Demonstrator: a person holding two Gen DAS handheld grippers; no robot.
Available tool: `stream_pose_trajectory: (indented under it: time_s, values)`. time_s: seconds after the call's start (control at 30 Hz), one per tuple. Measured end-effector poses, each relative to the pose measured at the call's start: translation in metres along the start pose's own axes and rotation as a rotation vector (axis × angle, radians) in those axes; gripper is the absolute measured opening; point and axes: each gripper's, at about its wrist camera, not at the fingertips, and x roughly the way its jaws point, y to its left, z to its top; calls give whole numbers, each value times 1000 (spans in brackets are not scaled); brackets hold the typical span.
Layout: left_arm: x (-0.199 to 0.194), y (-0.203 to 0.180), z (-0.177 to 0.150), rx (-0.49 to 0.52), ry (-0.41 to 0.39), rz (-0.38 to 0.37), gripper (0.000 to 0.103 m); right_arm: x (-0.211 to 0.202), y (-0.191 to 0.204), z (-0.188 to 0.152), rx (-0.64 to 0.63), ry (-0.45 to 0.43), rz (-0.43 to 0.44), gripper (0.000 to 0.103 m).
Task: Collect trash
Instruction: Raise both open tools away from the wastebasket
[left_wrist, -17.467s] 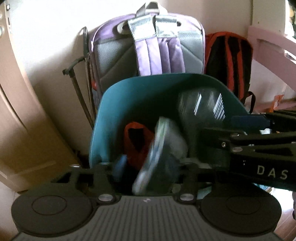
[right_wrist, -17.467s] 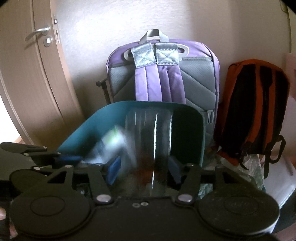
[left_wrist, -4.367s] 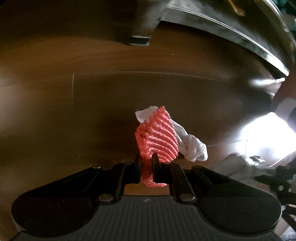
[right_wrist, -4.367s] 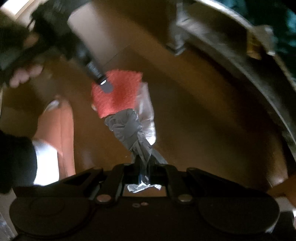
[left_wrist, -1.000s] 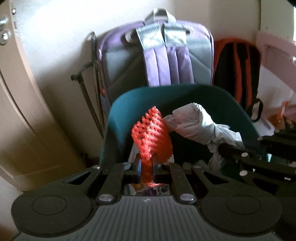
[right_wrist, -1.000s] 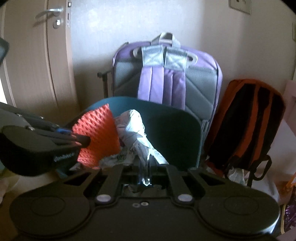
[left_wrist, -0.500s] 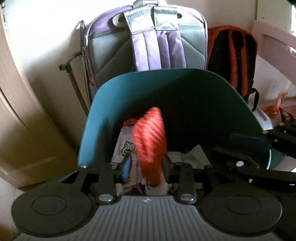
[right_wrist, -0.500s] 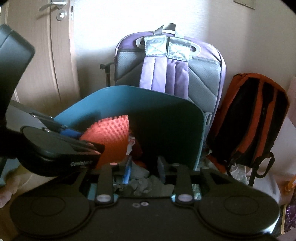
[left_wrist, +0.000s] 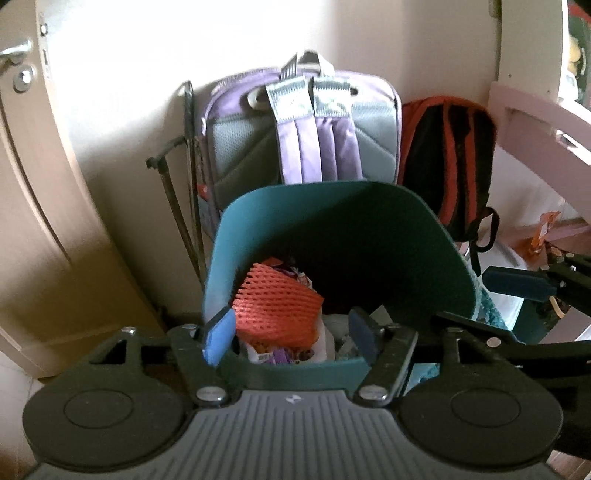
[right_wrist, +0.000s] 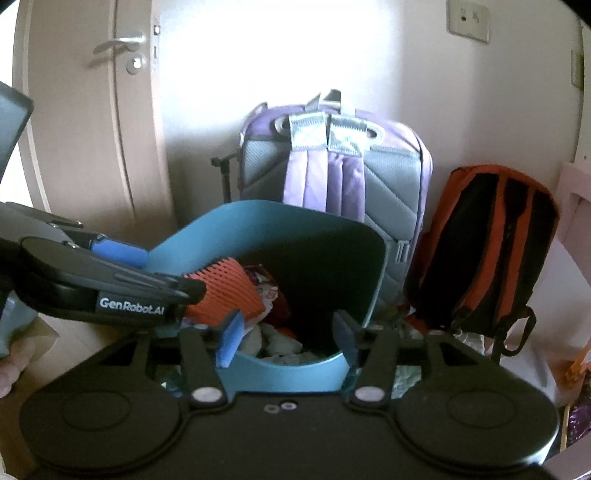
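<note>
"GenRobot.AI" on left hand-held gripper (right_wrist: 184, 286)

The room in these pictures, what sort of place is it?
Most likely a bedroom or hallway corner in a home. A purple backpack and an orange one lean against the wall beside a door, and a teal bin full of trash stands in front.

the left gripper (left_wrist: 291, 334) has a ribbed grey body flanked by two round black discs, with black linkage arms pinned by silver screws; its fingers carry blue pads (left_wrist: 218, 338), the one at 9 o'clock lighter than the one at 3 o'clock. the right gripper (right_wrist: 286, 339) has a smooth black body, the same discs and silver screws, two small round marks at its centre, and blue pads. seen from the side, the left gripper's black shell bears white "genrobot.ai" lettering
</note>
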Motion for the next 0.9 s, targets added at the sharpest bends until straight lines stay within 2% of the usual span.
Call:
stream_pose_trajectory:
  time_s: [0.23, 0.37, 0.47, 0.63, 0.8, 0.9]
  values:
    - [-46, 4, -15, -30, -36, -15, 68, -43, 14, -5, -17, -40, -4, 58]
    - [-70, 8, -30, -45, -45, -36, 76, -64, 23, -11, -28, -49, 1, 58]
    - [-83, 11, -45, -42, -48, -48, 76, -75, 28, -17, -32, -51, 19, 59]
    - [-97, 18, -75, -56, -36, -68, 83, -88, 39, -31, -46, -47, 51, 59]
    - [-100, 26, -113, -73, -19, -45, 83, -89, 47, -53, -49, -18, 100, 60]
    - [-93, 34, -135, -116, 8, -42, 84, -81, 52, -68, -46, 11, 130, 60]
